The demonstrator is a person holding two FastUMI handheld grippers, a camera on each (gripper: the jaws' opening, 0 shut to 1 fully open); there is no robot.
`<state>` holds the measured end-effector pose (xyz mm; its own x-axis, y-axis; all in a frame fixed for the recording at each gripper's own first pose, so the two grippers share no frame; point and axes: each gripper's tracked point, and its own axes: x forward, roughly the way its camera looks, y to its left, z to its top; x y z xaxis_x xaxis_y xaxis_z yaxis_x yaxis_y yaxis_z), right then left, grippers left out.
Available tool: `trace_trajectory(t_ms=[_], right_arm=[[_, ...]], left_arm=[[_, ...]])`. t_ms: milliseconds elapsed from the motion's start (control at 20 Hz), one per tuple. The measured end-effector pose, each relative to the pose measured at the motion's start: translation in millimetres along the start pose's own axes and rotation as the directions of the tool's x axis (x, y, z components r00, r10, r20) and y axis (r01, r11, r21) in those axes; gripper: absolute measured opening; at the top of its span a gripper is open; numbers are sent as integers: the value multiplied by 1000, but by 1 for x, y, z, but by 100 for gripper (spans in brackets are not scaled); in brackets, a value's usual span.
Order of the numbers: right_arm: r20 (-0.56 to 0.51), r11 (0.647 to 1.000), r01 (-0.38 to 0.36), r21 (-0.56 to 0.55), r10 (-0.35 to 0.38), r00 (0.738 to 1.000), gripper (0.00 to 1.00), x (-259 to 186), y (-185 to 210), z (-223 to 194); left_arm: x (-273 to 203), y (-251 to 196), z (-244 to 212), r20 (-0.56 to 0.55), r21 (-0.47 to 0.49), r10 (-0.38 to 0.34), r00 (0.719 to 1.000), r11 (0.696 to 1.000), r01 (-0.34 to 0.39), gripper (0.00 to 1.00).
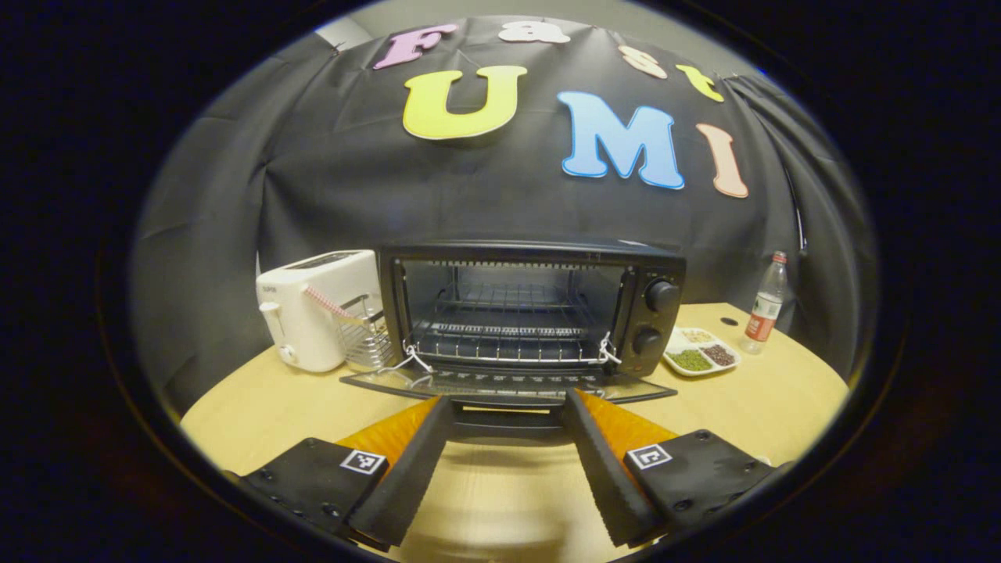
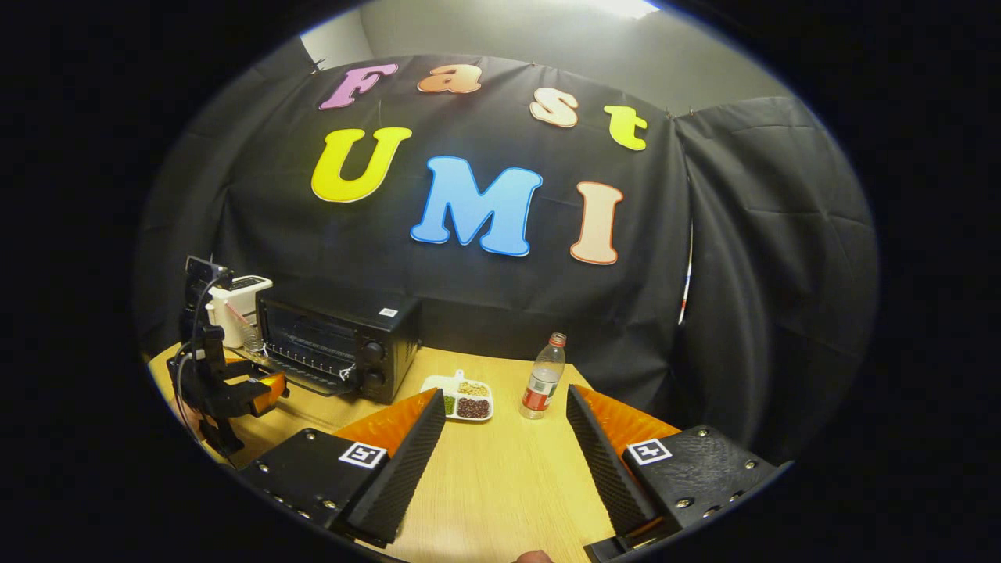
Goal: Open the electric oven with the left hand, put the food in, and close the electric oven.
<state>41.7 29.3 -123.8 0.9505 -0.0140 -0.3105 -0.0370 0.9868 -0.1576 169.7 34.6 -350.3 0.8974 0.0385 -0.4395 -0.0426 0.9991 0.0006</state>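
The black electric oven [image 1: 661, 313] stands straight ahead in the left gripper view, its glass door [image 1: 500, 383] folded down flat and the wire rack inside bare. My left gripper [image 1: 507, 397] is open, its fingers spread to either side of the door's dark handle [image 1: 508, 418] and apart from it. The food is a white divided plate [image 1: 674, 342] of grains and beans, on the table just right of the oven. In the right gripper view my right gripper [image 2: 507, 392] is open and holds nothing, short of the plate [image 2: 434, 383]. The oven [image 2: 336, 336] and the left gripper [image 2: 270, 391] show at far left.
A white toaster [image 1: 313, 305] and a small wire basket [image 1: 364, 336] stand left of the oven. A plastic bottle [image 1: 766, 305] with a red cap stands right of the plate, near the table's far edge. It also stands ahead of my right gripper, bottle [image 2: 539, 379].
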Motion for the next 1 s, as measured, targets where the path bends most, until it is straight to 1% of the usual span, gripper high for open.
trace_trajectory(t_ms=[150,250,300,350,400,450,500,600,700,750,800,850,900,1000], right_arm=[[-2,999,-50,12,50,999,96,0,11,-3],[-5,996,-85,29,85,996,96,1,20,-5],[-5,994,-104,35,104,995,96,0,24,-5],[-2,992,-122,37,122,993,96,0,29,-4],[6,990,-136,34,136,991,96,-1,31,-1],[13,988,-150,28,150,989,96,-2,33,0],[22,987,-161,19,161,987,96,-3,34,2],[32,987,-162,7,162,986,96,-3,30,3],[30,988,-151,24,150,988,96,-4,25,3],[26,989,-145,35,144,989,96,-4,24,2],[21,989,-139,41,138,990,96,-4,23,0],[15,990,-132,39,131,991,96,-4,21,-1],[10,991,-125,36,125,992,96,-2,19,-2],[8,992,-121,38,121,993,96,0,19,-3]], left_arm=[[-7,2,-17,-26,-16,10,1000,1000,-10,96],[-11,2,-31,-54,1,16,998,1000,-16,96],[-14,3,-37,-76,14,21,997,1000,-20,92],[-17,4,-41,-90,21,28,996,999,-26,96],[-22,3,-33,-68,21,29,997,999,-28,100],[-27,-2,-18,-21,19,16,1000,1000,-15,92],[-30,-5,-1,17,33,11,1000,999,-12,96],[-28,-9,21,54,39,9,999,999,-11,96],[-17,-12,28,59,23,8,998,1000,-9,96],[-11,-10,28,55,23,13,998,1000,-14,96],[-6,-9,30,56,27,13,998,1000,-14,92],[-1,-8,29,53,32,10,999,999,-12,100],[3,-8,26,38,37,6,999,999,-7,96],[9,-6,12,-8,31,5,1000,1000,-5,96]])
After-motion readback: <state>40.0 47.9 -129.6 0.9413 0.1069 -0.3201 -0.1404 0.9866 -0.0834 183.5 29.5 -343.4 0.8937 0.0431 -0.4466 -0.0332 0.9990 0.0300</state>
